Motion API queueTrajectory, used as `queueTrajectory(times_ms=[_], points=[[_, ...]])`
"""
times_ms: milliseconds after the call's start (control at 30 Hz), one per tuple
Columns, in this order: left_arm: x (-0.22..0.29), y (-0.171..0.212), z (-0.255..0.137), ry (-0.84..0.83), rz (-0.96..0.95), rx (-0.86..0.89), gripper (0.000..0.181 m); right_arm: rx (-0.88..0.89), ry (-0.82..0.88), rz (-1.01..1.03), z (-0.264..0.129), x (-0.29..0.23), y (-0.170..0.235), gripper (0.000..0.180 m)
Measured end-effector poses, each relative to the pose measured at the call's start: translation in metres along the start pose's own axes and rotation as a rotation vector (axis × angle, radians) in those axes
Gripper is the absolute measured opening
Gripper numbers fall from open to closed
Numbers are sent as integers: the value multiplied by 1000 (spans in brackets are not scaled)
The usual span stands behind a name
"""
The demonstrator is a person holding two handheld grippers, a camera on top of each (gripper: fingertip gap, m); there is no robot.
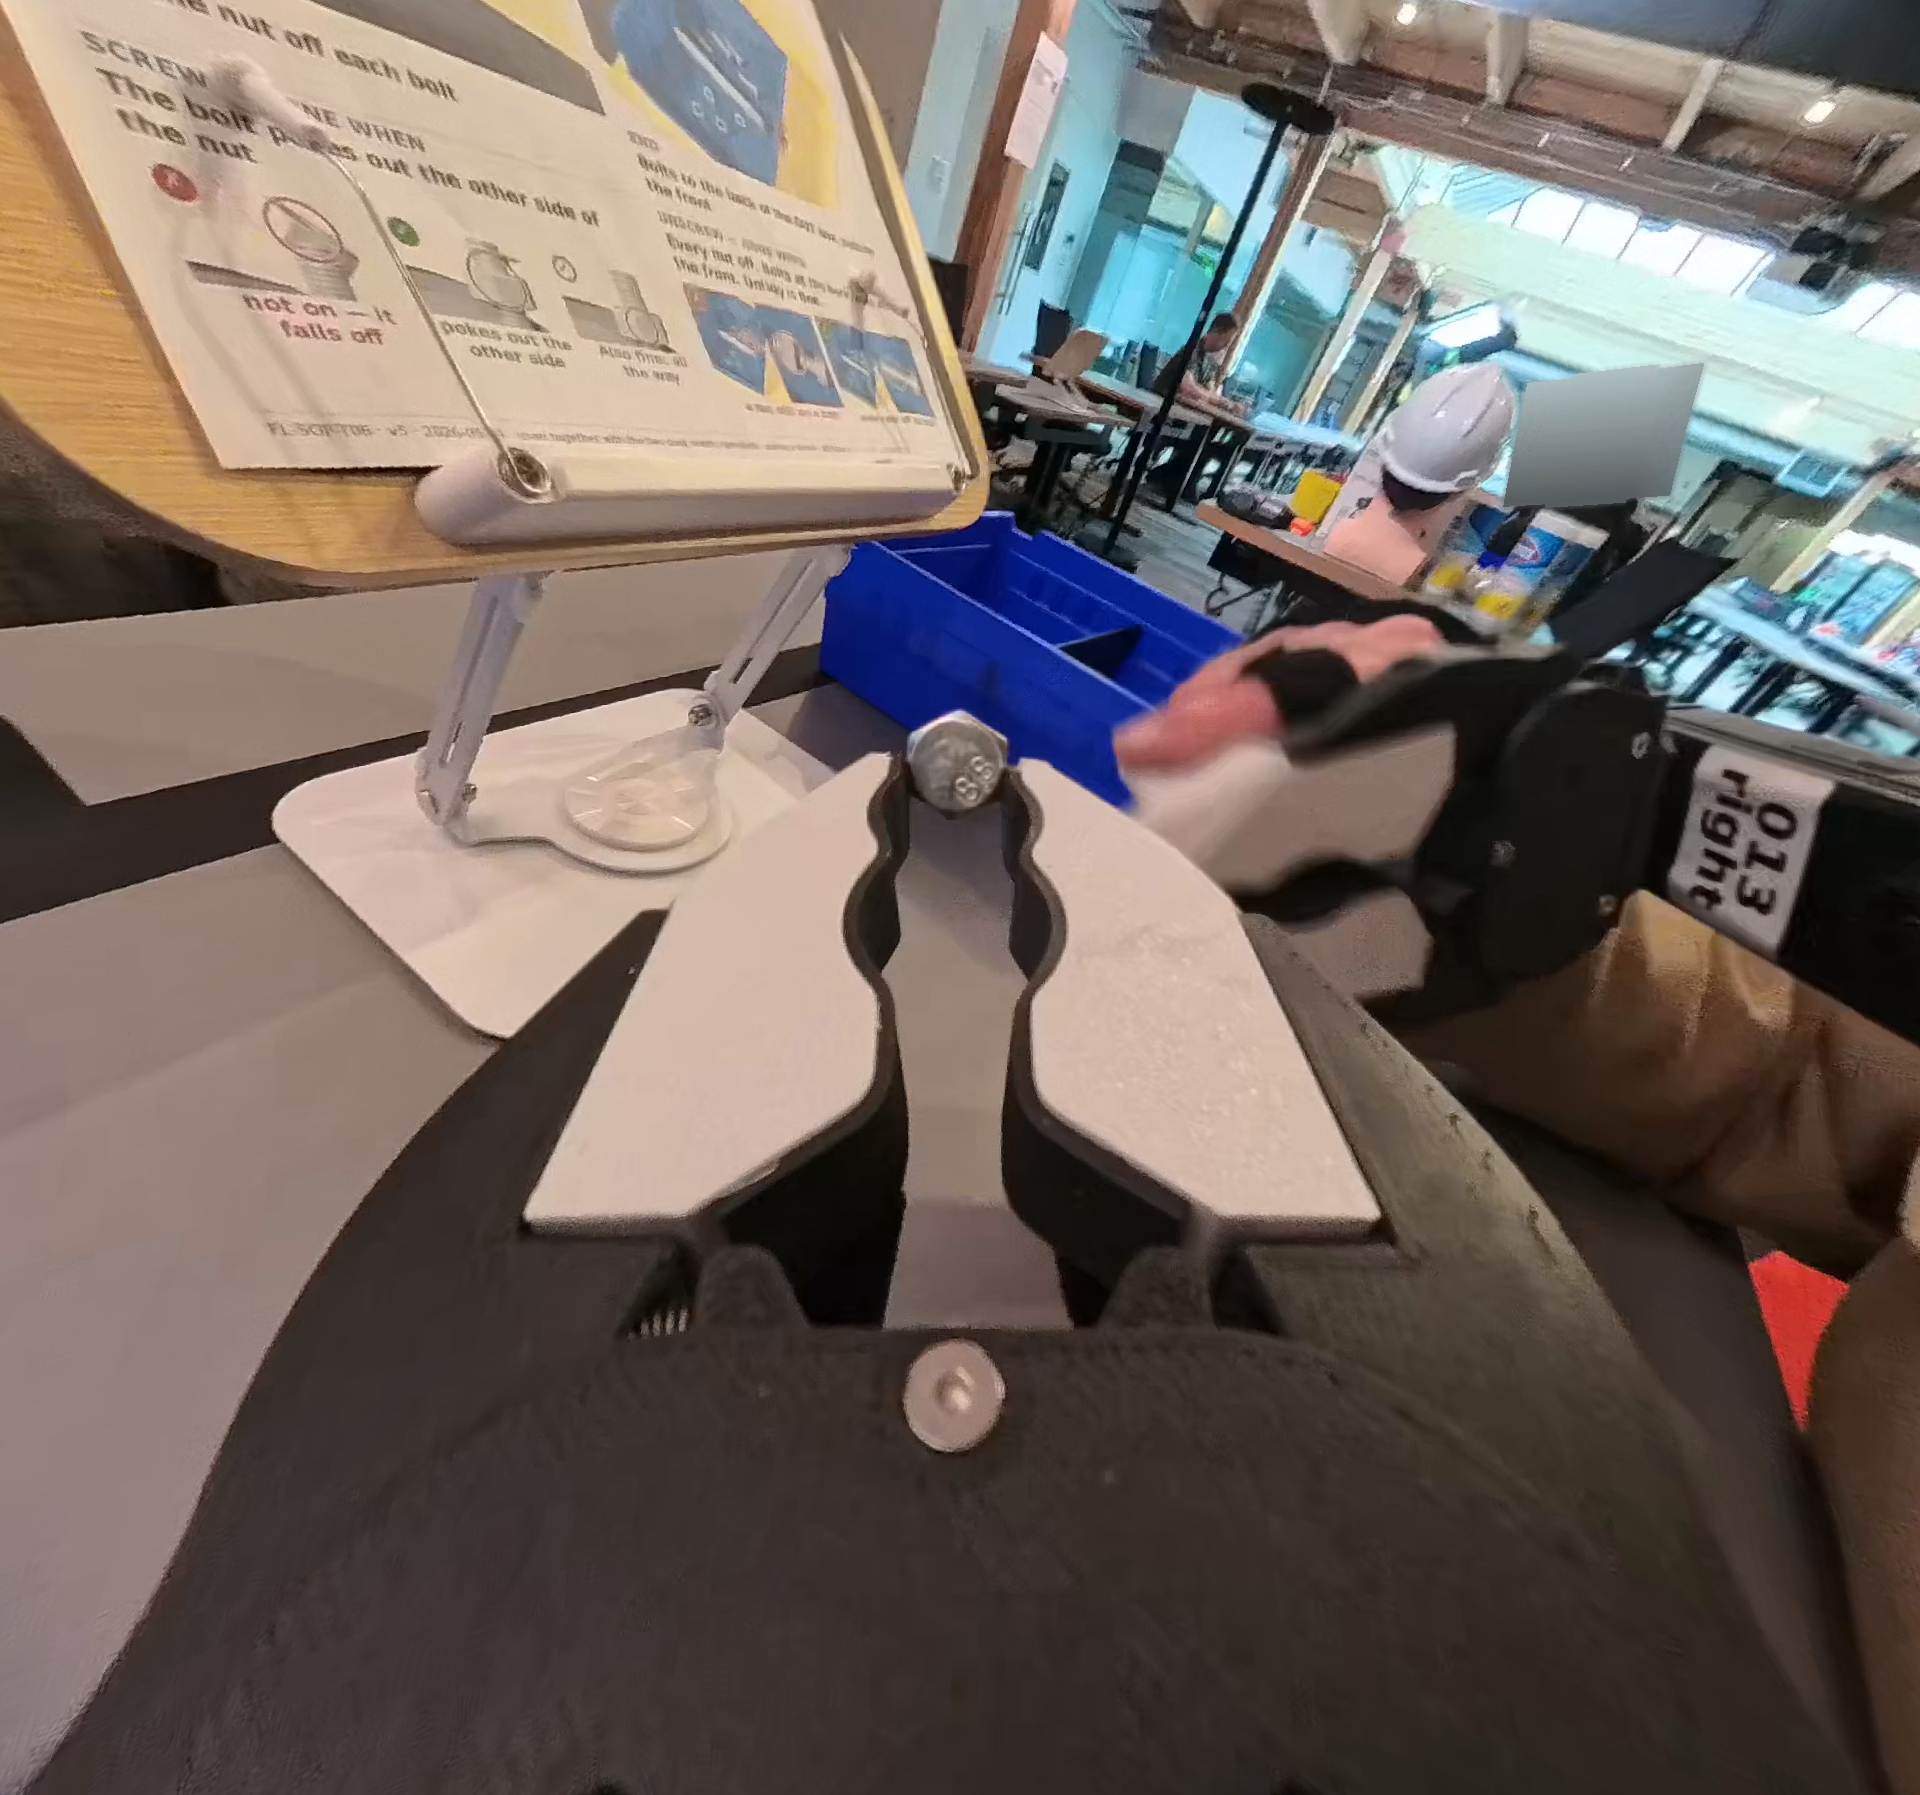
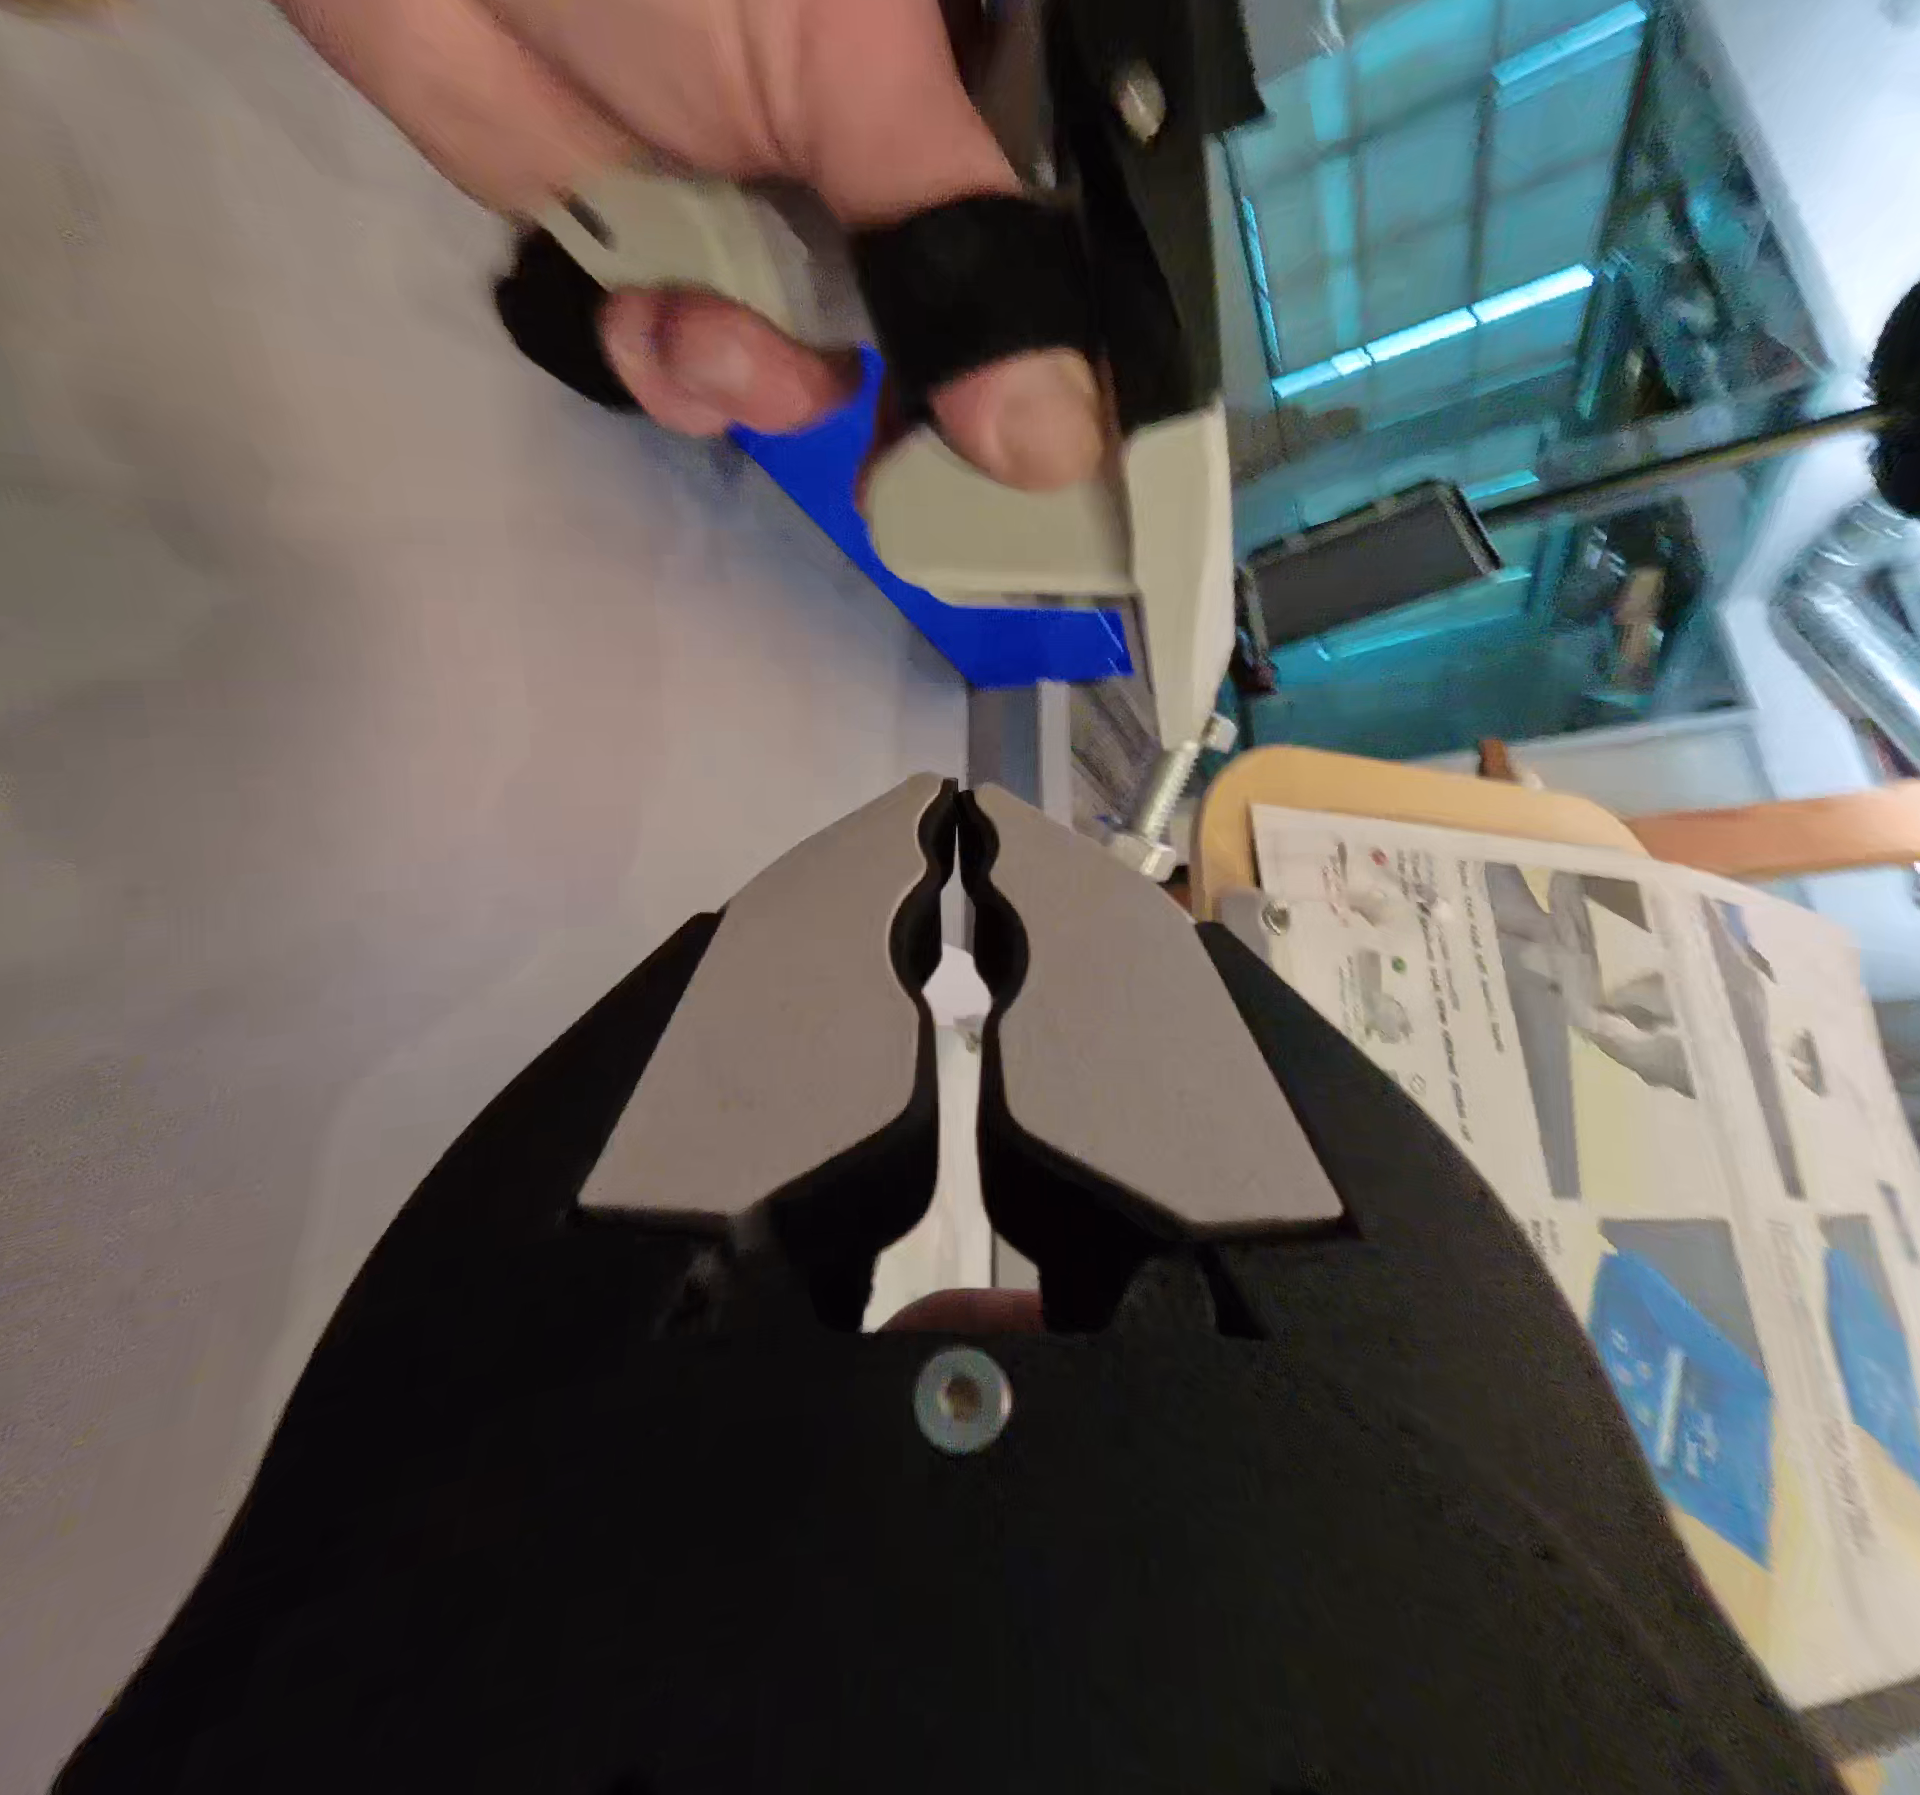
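Observation:
My left gripper (image 1: 956, 795) is shut on the hex head of a silver bolt (image 1: 956, 766), held at the very fingertips above the grey table. In the right wrist view the left gripper (image 2: 1184, 696) shows from the side. The bolt's (image 2: 1174, 789) threaded shaft sticks out from it with a nut (image 2: 1138, 854) near its far end. My right gripper (image 2: 956, 795) is shut, pads touching, with nothing between the tips. It lies just beside the nut. In the left wrist view the right gripper (image 1: 1226, 810) is blurred, close to the right of the bolt.
A blue divided bin (image 1: 1039, 644) stands on the table behind the bolt; it also shows in the right wrist view (image 2: 997, 644). A wooden stand with a printed sheet (image 1: 468, 187) rises at the left on a white base (image 1: 499, 872). A person's hand (image 2: 675, 83) holds the left gripper.

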State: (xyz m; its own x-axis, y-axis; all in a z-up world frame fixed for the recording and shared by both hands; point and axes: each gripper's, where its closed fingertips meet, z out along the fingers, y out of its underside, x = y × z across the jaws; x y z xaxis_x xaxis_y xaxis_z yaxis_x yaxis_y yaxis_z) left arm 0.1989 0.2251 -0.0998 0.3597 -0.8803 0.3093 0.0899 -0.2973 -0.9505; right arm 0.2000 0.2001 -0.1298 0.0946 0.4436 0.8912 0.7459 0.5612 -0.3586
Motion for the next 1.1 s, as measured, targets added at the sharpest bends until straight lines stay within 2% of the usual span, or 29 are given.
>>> queueTrajectory(times_ms=[33,100,267,433,633,900,1100], points=[[-1,-2,-1,14,-19,7,16,27,-37,9,-3,-5,-6,0],[-3,-4,-4,10,-21,20,16,48,-8,19,-7,2,-11,3],[3,-5,-3,46,-9,32,16,-10,137,86,-7,29,7,29],[11,-6,-1,79,-4,43,16,-51,151,164,1,30,18,49],[19,-11,-2,163,-46,91,16,-12,105,324,3,28,21,49],[33,-21,-9,334,-94,201,16,386,-227,923,-14,32,-12,40],[43,-21,-8,387,-79,216,16,530,-276,1118,-23,44,-16,27]])
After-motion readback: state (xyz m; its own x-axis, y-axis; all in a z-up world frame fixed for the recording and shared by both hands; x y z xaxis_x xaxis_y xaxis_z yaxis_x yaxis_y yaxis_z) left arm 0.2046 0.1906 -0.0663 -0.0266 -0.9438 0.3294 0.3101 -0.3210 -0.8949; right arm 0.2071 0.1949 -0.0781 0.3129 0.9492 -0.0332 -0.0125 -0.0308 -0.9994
